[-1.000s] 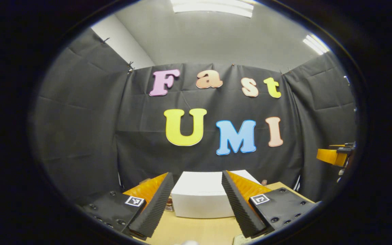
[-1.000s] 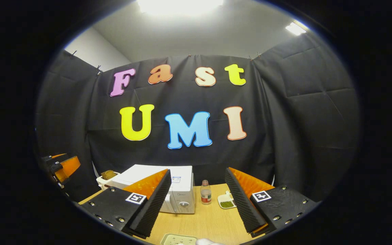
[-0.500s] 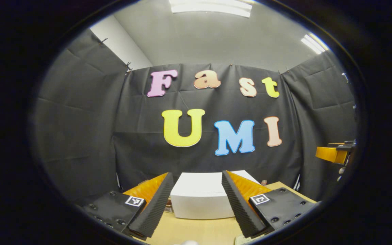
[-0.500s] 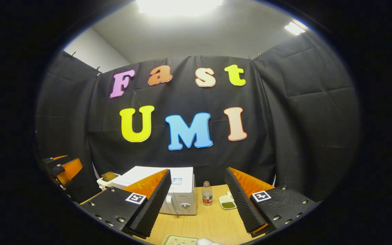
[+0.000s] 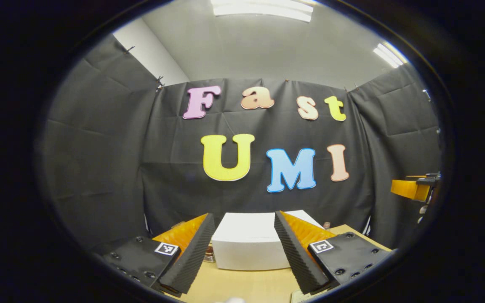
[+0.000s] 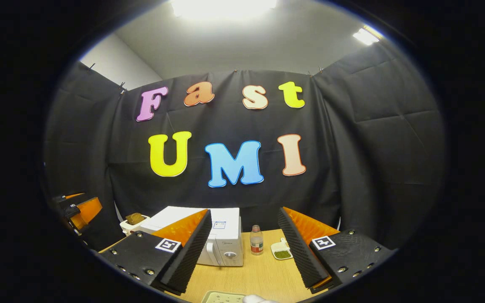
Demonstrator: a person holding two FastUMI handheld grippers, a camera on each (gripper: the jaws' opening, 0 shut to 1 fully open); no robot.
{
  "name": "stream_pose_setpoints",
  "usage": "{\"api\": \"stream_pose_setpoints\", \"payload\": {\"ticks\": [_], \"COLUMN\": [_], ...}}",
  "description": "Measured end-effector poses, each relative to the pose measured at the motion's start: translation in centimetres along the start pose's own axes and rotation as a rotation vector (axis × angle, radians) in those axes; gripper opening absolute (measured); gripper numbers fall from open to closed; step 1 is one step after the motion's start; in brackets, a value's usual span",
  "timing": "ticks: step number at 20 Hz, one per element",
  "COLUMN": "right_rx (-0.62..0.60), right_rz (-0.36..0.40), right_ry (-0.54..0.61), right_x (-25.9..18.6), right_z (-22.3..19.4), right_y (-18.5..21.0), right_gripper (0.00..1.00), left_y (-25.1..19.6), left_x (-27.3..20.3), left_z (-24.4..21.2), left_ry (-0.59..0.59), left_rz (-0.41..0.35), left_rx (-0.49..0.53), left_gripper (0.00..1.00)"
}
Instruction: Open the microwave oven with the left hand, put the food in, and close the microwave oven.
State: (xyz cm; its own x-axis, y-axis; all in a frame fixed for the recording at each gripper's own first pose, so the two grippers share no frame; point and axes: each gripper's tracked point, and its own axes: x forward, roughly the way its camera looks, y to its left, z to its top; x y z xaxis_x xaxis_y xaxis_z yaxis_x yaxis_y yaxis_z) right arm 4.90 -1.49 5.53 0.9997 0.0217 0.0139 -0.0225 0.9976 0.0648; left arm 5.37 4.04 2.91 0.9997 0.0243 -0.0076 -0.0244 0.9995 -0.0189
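On the wooden table, taking the white microwave oven as the landmark, the right gripper view runs as follows. Far to the microwave's left, by the booth's black cloth wall, the left gripper hangs in the air, too little of it showing there to read its jaws. Just left of and behind the microwave stands a white container with a brown piece of food in it. The microwave's door is closed, its handle and knob facing the camera. Just right of the microwave stands a small bottle, and right of that a small white dish of green bits. In front of the microwave, at the near table edge, lies a pale tray. The right gripper has its jaws wide apart, holding nothing. In the left gripper view, the left gripper also has its jaws wide apart and empty, with the microwave framed between them, well beyond the tips.
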Motion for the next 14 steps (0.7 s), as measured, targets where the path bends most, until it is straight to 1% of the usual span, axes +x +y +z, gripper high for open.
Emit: {"api": "stream_pose_setpoints", "payload": {"ticks": [1, 2, 3, 4, 5, 6, 7, 8, 10, 11, 12, 14], "right_rx": [-0.002, -0.003, -0.004, -0.005, -0.004, -0.003, -0.004, -0.005, -0.007, -0.008, -0.008, -0.009], "right_rz": [0.0, 0.0, 0.0, 0.0, 0.0, 0.0, -0.002, -0.002, -0.003, -0.005, -0.003, -0.005], "right_ry": [0.002, 0.003, 0.004, 0.003, 0.004, 0.002, 0.004, 0.003, 0.003, 0.006, 0.007, 0.006], "right_x": [0.0, 0.0, 0.2, 0.2, 0.3, 0.4, 0.5, 0.6, 0.7, 0.8, 0.9, 1.2], "right_z": [-0.1, 0.0, 0.0, 0.1, 0.0, 0.2, 0.2, 0.2, 0.3, 0.3, 0.3, 0.4], "right_y": [0.0, 0.1, 0.1, 0.1, 0.1, 0.2, 0.2, 0.2, 0.3, 0.3, 0.4, 0.5], "right_gripper": [0.97, 0.97, 0.97, 0.97, 0.97, 0.97, 0.97, 0.97, 0.97, 0.97, 0.97, 0.97], "left_y": [0.0, 0.0, -0.1, -0.2, -0.2, -0.2, -0.2, -0.2, -0.3, -0.3, -0.2, -0.1], "left_x": [-0.1, -0.1, 0.0, 0.1, 0.1, 0.3, 0.3, 0.3, 0.5, 0.6, 0.7, 0.9], "left_z": [0.1, 0.2, 0.2, 0.1, 0.0, 0.1, 0.1, 0.1, 0.0, 0.0, 0.0, -0.2], "left_ry": [0.0, 0.0, -0.001, 0.001, 0.001, 0.0, 0.0, 0.0, 0.001, 0.002, 0.002, 0.002], "left_rz": [-0.001, -0.003, -0.004, -0.007, -0.009, -0.01, -0.011, -0.012, -0.014, -0.015, -0.014, -0.014], "left_rx": [0.001, 0.002, 0.002, 0.002, 0.004, 0.005, 0.005, 0.003, 0.0, -0.001, -0.001, -0.002], "left_gripper": [0.95, 0.97, 0.95, 0.95, 0.99, 0.95, 0.97, 0.95, 0.99, 0.97, 0.99, 0.95]}}
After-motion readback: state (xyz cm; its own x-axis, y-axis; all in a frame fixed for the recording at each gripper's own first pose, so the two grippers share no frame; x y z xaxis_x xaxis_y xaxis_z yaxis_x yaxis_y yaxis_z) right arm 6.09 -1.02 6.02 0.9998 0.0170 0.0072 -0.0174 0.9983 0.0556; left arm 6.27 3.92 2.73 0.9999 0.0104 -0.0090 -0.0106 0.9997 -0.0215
